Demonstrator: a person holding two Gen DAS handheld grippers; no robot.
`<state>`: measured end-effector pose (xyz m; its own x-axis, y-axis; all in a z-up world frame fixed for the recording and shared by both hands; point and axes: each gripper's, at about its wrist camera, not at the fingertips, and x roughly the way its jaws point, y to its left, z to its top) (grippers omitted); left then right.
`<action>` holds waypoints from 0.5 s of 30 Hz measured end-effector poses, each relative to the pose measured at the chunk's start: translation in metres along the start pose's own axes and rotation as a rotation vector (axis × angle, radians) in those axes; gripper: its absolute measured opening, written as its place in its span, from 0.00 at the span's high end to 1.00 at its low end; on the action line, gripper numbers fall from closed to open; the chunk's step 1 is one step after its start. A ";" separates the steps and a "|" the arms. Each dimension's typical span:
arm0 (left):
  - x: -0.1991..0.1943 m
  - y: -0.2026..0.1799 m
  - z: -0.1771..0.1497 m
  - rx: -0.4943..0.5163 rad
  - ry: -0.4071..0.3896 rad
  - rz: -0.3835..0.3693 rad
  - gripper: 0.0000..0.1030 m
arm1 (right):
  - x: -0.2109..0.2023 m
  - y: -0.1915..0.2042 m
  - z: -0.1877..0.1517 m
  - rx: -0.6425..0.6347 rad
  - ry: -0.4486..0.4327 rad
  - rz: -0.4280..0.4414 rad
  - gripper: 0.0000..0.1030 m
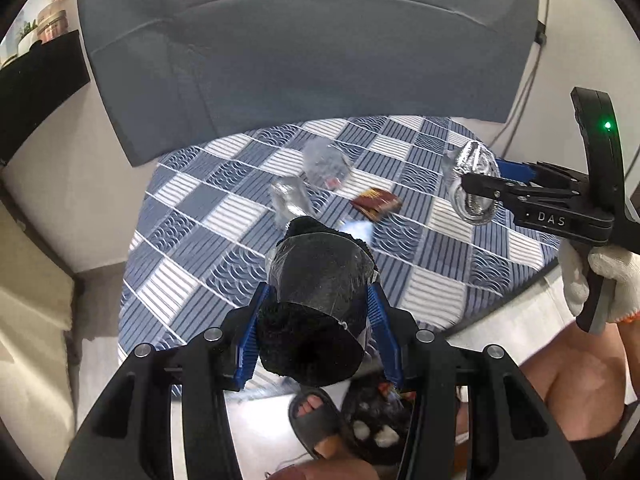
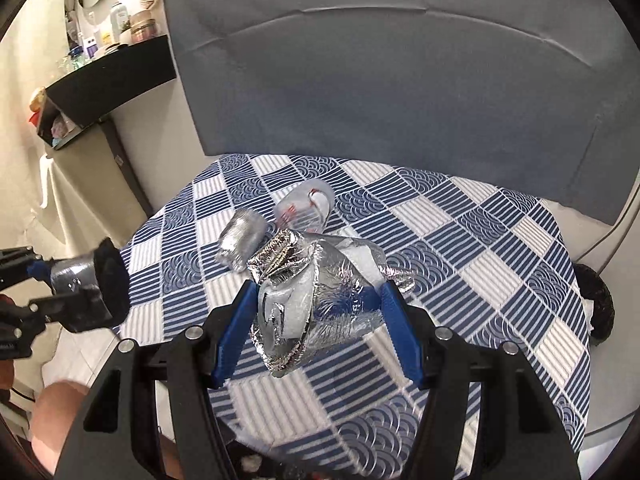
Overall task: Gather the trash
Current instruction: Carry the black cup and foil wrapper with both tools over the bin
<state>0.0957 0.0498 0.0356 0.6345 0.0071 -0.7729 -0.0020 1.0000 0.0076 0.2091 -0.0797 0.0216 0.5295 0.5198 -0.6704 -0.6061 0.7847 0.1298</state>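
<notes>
My left gripper [image 1: 319, 290] is shut on a black fuzzy bundle [image 1: 320, 264] wrapped in clear film, held above the bed's edge. My right gripper [image 2: 318, 287] is shut on a crumpled silver foil wrapper [image 2: 328, 308], also lifted off the bed. Each wrist view shows the other gripper: the right gripper [image 1: 480, 174] with the foil wrapper [image 1: 474, 200], the left gripper [image 2: 76, 286] with the bundle [image 2: 108, 280]. On the checked blue-and-white bedcover [image 1: 200, 216] lie a clear plastic cup [image 1: 326, 164], a silver foil roll [image 1: 288, 200] and a red-brown wrapper [image 1: 376, 204].
A black trash bag [image 1: 376, 420] with scraps inside sits on the floor below the left gripper, beside a foot in a dark slipper [image 1: 310, 412]. A grey padded headboard [image 1: 300, 48] rises behind the bed. A black shelf [image 2: 112, 76] with bottles stands at the left.
</notes>
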 end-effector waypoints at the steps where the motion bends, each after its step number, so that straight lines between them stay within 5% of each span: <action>1: -0.002 -0.005 -0.005 0.002 0.005 -0.005 0.54 | -0.005 0.003 -0.005 0.003 0.002 0.002 0.39; 15: -0.014 -0.050 -0.062 0.006 0.035 -0.045 0.54 | -0.054 0.024 -0.068 0.036 0.036 0.026 0.39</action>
<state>0.0393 -0.0004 0.0064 0.6066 -0.0376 -0.7942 0.0308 0.9992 -0.0237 0.1253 -0.1119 0.0115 0.4918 0.5282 -0.6922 -0.5974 0.7831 0.1731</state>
